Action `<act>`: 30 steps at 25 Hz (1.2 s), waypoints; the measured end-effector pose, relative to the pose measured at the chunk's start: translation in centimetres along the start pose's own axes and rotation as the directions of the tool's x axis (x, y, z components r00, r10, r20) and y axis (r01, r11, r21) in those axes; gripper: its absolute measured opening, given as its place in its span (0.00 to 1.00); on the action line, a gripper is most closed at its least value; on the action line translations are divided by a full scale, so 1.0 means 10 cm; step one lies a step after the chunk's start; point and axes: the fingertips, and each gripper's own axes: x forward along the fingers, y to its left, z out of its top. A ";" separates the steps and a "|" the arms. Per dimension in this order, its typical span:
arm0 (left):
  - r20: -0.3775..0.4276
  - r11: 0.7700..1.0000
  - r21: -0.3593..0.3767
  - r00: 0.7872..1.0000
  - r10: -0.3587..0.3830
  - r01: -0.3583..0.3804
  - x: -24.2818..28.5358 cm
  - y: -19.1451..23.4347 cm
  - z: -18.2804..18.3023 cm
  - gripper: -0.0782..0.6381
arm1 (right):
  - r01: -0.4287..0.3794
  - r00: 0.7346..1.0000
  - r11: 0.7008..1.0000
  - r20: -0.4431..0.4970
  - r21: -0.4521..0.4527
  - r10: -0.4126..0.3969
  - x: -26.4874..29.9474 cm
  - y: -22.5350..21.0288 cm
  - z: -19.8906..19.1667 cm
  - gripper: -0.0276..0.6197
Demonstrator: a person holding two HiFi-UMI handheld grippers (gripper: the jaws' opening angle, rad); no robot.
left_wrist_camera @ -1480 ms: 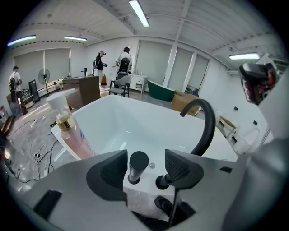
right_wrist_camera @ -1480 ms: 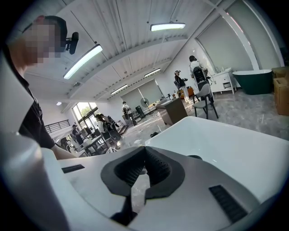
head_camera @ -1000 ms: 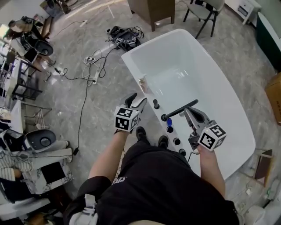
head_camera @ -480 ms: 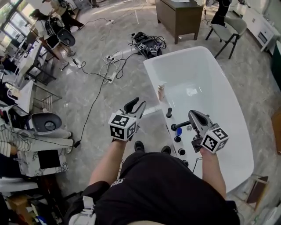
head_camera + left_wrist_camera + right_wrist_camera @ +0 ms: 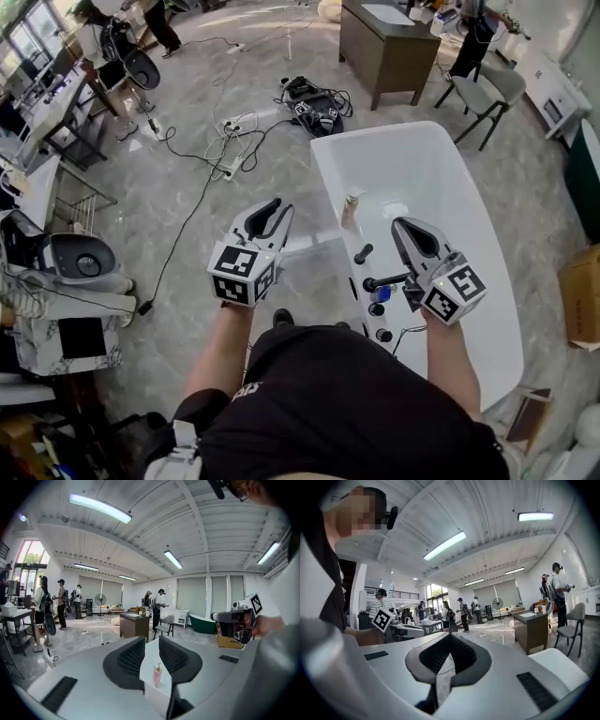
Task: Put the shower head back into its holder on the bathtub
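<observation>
Grey marble flooring [image 5: 187,216] spreads through a big open workroom, with a white bathtub [image 5: 450,178] standing on it. At centre left of the head view the left tongs [image 5: 275,208] hang over the floor, clear of the tub. In their own view the jaws stand a narrow slit apart, having just been closing, and nothing is between them. A small pinkish bottle [image 5: 157,674] shows through the gap, farther off on the tub's rim.

At centre right the right tongs [image 5: 403,227] sit above the tub's near rim. Their own view shows the jaw tips meeting, pinched together on nothing.

Just below and left of the right tongs, the black shower head [image 5: 389,279] lies across the tub's rim with its rounded end toward the left. Neither pair of tongs touches it. Whether it sits fully in its holder cannot be made out.

A black knob [image 5: 363,253] stands just above its rounded end, and a blue piece [image 5: 379,294] lies just below it. A second black knob [image 5: 382,335] sits lower still on the rim.

At the top of the frame, beyond the tub, are a dark wooden cabinet [image 5: 384,47] and a grey chair [image 5: 492,89]. Toward the upper left, cables [image 5: 234,127] trail over the floor.
</observation>
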 end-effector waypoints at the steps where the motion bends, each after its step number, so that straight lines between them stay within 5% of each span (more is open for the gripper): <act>1: 0.008 1.000 0.007 1.000 0.007 -0.007 -0.04 0.06 0.02 0.25 | -0.012 1.000 1.000 0.011 -0.016 0.012 0.04 0.06 0.04 0.06; 11: 0.036 0.999 -0.013 0.998 0.053 -0.053 -0.33 0.57 0.12 0.23 | 0.040 0.998 0.999 0.055 -0.024 -0.039 0.13 0.31 0.28 0.06; 16: 0.042 0.999 0.043 0.999 0.030 -0.032 -0.27 0.57 0.17 0.22 | 0.059 0.997 0.998 0.041 -0.035 -0.058 0.25 0.33 0.21 0.06; 30: 0.028 0.999 0.043 0.999 -0.029 0.028 0.01 0.33 0.20 0.21 | 0.115 0.993 0.993 0.033 -0.023 -0.114 0.03 0.12 0.13 0.06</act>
